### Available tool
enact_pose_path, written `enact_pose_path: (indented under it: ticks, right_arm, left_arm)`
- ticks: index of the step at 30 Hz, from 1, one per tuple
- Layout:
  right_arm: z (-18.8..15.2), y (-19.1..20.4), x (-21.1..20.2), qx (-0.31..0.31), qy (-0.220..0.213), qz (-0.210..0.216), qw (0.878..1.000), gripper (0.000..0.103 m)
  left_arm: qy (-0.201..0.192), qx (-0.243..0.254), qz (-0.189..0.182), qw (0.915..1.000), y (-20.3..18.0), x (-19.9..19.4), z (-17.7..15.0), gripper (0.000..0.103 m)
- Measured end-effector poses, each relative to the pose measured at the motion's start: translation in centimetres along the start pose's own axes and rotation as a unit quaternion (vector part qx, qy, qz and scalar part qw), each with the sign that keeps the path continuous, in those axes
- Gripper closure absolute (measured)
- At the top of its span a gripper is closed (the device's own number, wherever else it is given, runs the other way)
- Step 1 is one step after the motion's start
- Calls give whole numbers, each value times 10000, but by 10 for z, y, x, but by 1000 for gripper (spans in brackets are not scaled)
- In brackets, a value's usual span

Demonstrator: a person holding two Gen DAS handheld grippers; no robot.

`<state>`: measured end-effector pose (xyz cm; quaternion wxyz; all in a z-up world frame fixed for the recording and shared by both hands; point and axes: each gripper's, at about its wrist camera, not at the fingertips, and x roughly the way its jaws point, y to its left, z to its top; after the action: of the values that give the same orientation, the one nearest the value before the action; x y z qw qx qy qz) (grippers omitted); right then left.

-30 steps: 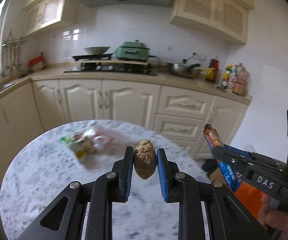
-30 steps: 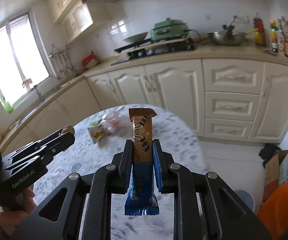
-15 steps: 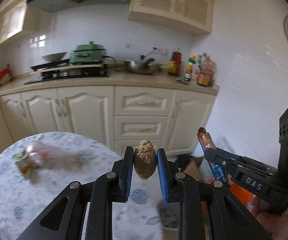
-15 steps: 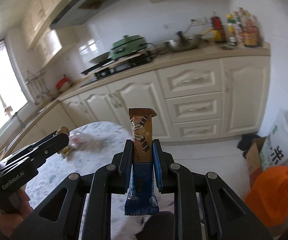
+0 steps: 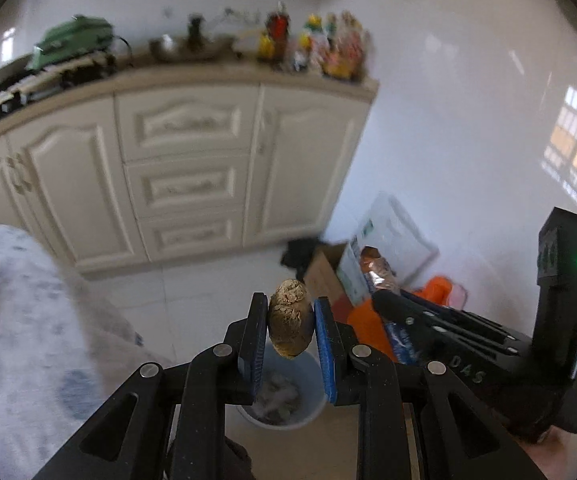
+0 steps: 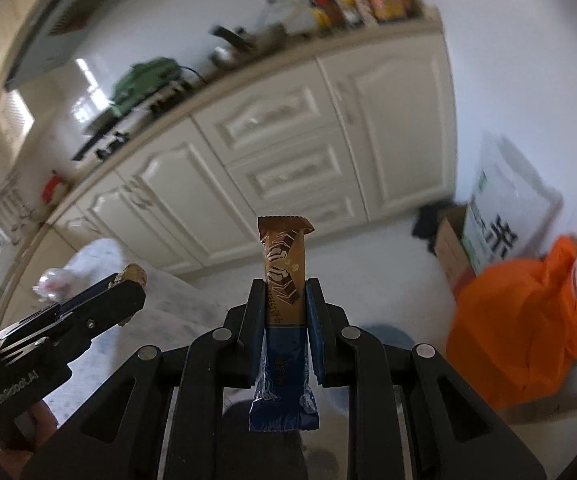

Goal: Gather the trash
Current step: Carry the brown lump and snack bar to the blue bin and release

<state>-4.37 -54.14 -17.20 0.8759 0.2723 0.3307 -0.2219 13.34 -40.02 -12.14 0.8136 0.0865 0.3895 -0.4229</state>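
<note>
Left gripper (image 5: 290, 322): closed on a brown crumpled lump (image 5: 289, 322), pinched between the blue pads just above a pale blue waste bin (image 5: 308, 408) on the floor. Right gripper (image 6: 286, 312): closed on a snack-bar wrapper (image 6: 284, 304), held upright with its brown end above the jaws and its blue end hanging below them. In the left wrist view the right gripper is seen just to the right of the left one, both pitched downward toward the floor. More trash (image 6: 50, 282) is left on the marbled table (image 6: 168, 320), at the left of both views.

Risks, as judged: the bin mouth is narrow and is largely hidden behind the jaws, so a release made off-centre could drop the lump onto the tiles. The light wrapper could cling to a pad or drift past the rim when let go. The two grippers are close together, and a collision over the bin is possible if both are released at once. The orange bag (image 6: 524, 320) and cardboard box (image 6: 452, 252) stand near the bin and could be mistaken for the target.
</note>
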Motion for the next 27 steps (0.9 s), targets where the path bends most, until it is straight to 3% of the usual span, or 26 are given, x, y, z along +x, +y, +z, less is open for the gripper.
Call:
enact_pose_path:
  ticks: [9, 16, 18, 20, 22, 24, 25, 26, 27]
  right_arm:
    - [-19, -66, 62, 565, 640, -188, 9962, 84]
    - [-33, -93, 100, 787, 1038, -207, 9913, 81]
    - [-36, -101, 107, 902, 1103, -244, 9895, 79]
    - [-38, -106, 110, 982, 1156, -289, 9880, 67]
    - [-41, -111, 109, 1075, 1134, -351, 9871, 45]
    - [-42, -114, 106, 1153, 1108, -374, 9864, 37]
    - [-43, -115, 104, 1206, 1085, -394, 9860, 22]
    - [-43, -116, 102, 1267, 1055, -432, 9854, 13]
    - [-44, -118, 99, 1320, 1027, -484, 9847, 2]
  left_arm:
    - [861, 60, 48, 9963, -13, 117, 43, 83]
    - [1376, 3, 53, 9905, -17, 183, 48, 83]
    - [1553, 53, 20, 9878, -18, 199, 49, 75]
    - [1622, 10, 55, 9867, -15, 208, 50, 63]
    - [1585, 47, 186, 9872, -16, 212, 52, 46]
    - [1491, 93, 370, 9881, -19, 212, 55, 17]
    - [1436, 127, 447, 9885, -22, 208, 54, 11]
    - [1335, 172, 569, 9893, -25, 206, 55, 2]
    - [1231, 202, 686, 9898, -28, 203, 56, 1]
